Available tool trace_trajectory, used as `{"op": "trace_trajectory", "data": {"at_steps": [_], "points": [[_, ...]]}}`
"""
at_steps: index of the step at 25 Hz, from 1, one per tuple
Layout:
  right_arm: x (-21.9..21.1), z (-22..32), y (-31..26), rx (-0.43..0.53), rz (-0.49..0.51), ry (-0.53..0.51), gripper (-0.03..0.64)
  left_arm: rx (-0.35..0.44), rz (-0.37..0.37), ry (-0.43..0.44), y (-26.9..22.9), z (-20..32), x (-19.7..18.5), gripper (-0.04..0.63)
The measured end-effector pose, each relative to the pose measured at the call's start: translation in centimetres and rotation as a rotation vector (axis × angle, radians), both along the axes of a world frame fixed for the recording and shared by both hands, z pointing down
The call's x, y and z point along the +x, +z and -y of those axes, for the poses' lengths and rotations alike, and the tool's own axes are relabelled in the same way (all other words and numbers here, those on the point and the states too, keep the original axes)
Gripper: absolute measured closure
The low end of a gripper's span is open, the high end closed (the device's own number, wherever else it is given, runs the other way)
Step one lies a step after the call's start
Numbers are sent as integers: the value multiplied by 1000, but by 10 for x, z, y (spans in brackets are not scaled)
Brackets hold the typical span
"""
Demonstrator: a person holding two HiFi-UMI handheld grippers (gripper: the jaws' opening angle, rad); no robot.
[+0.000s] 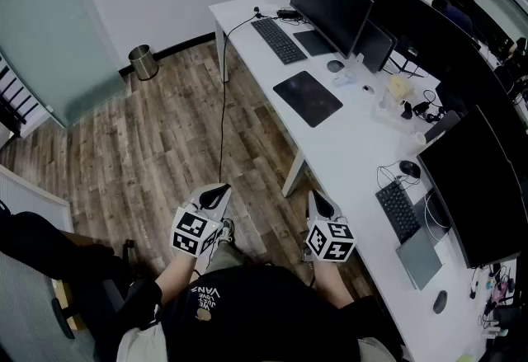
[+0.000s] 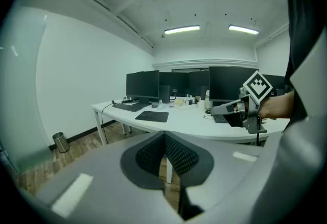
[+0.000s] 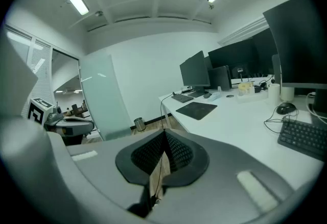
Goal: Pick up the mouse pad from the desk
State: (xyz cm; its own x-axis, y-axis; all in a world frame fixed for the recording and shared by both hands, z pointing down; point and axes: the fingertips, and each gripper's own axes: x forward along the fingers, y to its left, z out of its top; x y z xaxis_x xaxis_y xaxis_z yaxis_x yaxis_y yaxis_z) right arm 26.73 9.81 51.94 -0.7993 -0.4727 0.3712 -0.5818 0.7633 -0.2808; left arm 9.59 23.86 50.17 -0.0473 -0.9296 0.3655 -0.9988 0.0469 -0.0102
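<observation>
Mouse pad, dark and flat, lies on the white desk in the head view, near a black keyboard and well apart from the left gripper and right gripper. In the left gripper view the jaws meet, nothing between them, the pad ahead on the desk. The right gripper view shows its jaws likewise pressed together and empty

Bare desk around mouse pad, keyboard beyond
</observation>
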Motion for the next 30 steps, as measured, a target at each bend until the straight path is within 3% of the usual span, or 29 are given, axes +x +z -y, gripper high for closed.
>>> {"op": "trace_trajectory", "data": {"at_steps": [6,8,10,11,13,22,30], "points": [[-15,7,-1,-36,68,32,612,48,-25,-3,-4,7,-17,592],[-22,14,0,-49,78,53,604,63,-38,-8,-4,12,-25,553],[-33,20,1,-69,86,60,452,70,-65,-19,-2,19,-35,389],[-39,24,1,-77,86,61,407,71,-76,-20,-2,23,-41,383],[-53,30,0,-84,76,65,379,72,-90,-14,-2,31,-55,367],[-129,54,-8,-72,57,150,373,67,-127,43,-3,58,-150,325],[-179,42,-6,-100,38,268,373,48,-142,124,-4,67,-232,322]]}}
